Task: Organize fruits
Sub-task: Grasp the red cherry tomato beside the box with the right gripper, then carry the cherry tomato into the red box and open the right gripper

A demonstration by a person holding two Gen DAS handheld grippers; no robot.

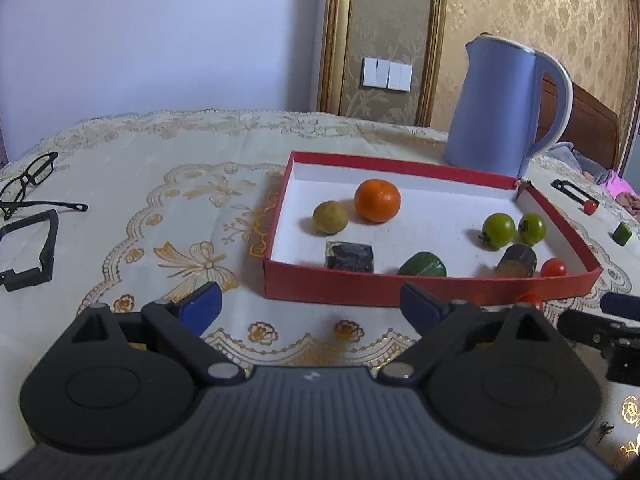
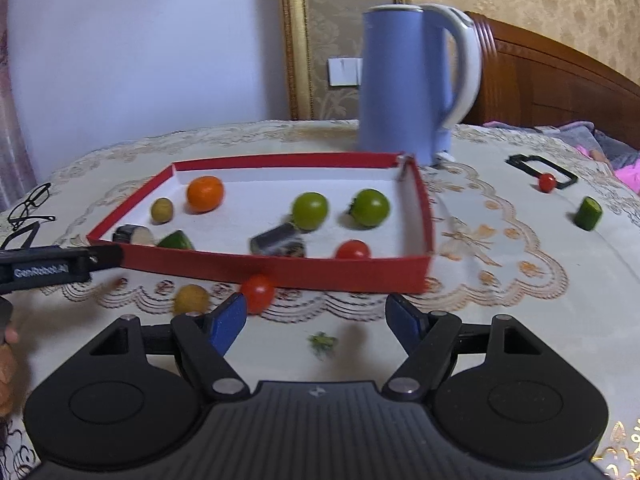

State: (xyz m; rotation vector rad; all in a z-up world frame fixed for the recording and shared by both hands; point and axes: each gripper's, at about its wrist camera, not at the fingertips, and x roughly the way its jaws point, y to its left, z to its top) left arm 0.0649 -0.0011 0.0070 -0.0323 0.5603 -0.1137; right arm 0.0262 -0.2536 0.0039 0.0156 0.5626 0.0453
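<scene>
A red tray (image 1: 332, 288) (image 2: 352, 276) with a white floor holds an orange (image 1: 377, 200) (image 2: 205, 193), a yellowish fruit (image 1: 330, 217), two green tomatoes (image 1: 498, 230) (image 2: 309, 210), dark pieces, a green piece and a red cherry tomato (image 1: 553, 268) (image 2: 352, 250). In front of the tray lie a red cherry tomato (image 2: 258, 293) and a yellow fruit (image 2: 191, 299). Another cherry tomato (image 2: 547, 182) and a green piece (image 2: 588, 213) lie at the right. My left gripper (image 1: 310, 310) is open and empty before the tray. My right gripper (image 2: 316, 326) is open, the cherry tomato by its left finger.
A blue kettle (image 1: 502, 108) (image 2: 408, 84) stands behind the tray. Glasses (image 1: 28, 184) and black frames (image 1: 32, 252) lie at the left. A black frame (image 2: 540, 170) lies at the right. A green stem scrap (image 2: 322, 342) lies on the embroidered tablecloth.
</scene>
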